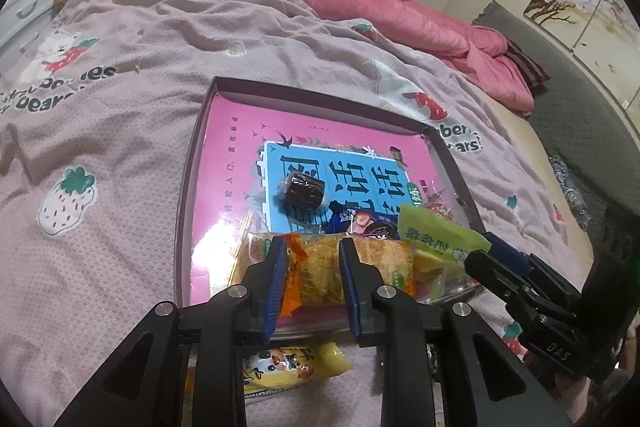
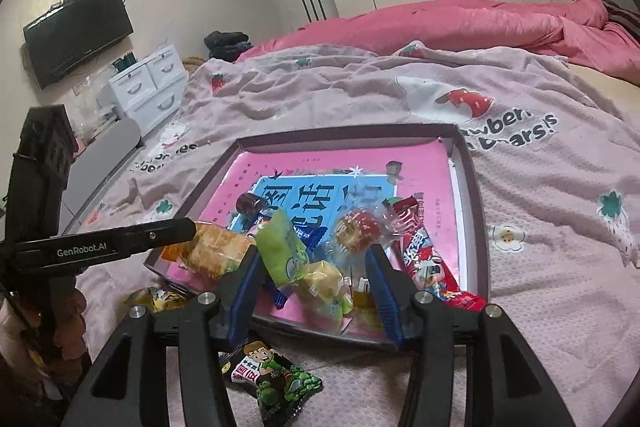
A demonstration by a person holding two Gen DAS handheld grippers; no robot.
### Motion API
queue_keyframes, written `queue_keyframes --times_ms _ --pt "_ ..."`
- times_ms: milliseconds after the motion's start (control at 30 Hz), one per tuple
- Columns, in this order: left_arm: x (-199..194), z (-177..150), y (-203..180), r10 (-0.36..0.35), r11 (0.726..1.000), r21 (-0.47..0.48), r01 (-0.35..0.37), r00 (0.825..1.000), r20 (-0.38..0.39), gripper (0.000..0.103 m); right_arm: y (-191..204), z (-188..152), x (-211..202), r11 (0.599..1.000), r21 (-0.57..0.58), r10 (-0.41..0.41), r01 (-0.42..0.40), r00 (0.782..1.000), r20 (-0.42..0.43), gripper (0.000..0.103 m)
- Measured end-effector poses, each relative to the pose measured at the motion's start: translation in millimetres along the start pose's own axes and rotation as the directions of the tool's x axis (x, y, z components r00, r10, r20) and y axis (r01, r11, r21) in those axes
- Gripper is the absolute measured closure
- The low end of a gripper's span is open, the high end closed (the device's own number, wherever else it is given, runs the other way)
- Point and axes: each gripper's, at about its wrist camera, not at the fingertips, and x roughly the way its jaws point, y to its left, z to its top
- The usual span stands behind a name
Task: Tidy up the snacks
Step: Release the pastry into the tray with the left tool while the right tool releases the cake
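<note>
Snacks piled in near corner of shallow box lid point(image 1: 192, 163) with pink printed bottom, lid resting on strawberry-print blanket point(image 1: 120, 87) over bed. Left gripper point(image 1: 314, 283) over near rim of lid, blue pads on either side of orange-wrapped pastry point(image 1: 320, 267); whether pads press on wrapper or stand just off it cannot be told. Right gripper point(image 2: 316, 287) parted, jaws straddling green packet point(image 2: 280, 247) and yellow-green packet point(image 2: 324, 287), pads clear of both. Round dark wrapped sweet point(image 1: 301, 190) alone nearer lid centre. Blue packet point(image 1: 356, 223) just behind pastry. Red candy in clear wrap point(image 2: 358, 229) and long red packet point(image 2: 424, 259) toward right side of lid. Outside lid, on blanket: yellow cartoon packet point(image 1: 288, 367) and green cartoon packet point(image 2: 276, 379), both just beside near rim.
</note>
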Motion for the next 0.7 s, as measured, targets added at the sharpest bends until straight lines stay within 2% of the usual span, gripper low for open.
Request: queue_keyframes --times_ms 67,167,500,700 --pt "-3 1 -1 -0.002 1.0 0.002 0.002 1.0 0.005 0.06 1 0 -5 1.0 -0.005 -0.001 0.001 1.0 0.011 0.051" --pt "-8 2 -5 -0.001 1.0 0.018 0.0 1.0 0.015 0.053 3 1 -11 1.0 -0.014 -0.001 0.001 1.0 0.025 0.051" --pt "-30 4 -19 0.019 0.996 0.082 -0.023 0.999 0.046 0.038 8 -2 -25 0.999 -0.03 -0.009 0.01 0.999 0.051 0.049" --pt "-40 2 -29 0.045 0.992 0.117 -0.052 0.997 0.062 0.03 8 -3 -38 0.998 -0.018 -0.063 0.065 0.994 0.089 0.047"
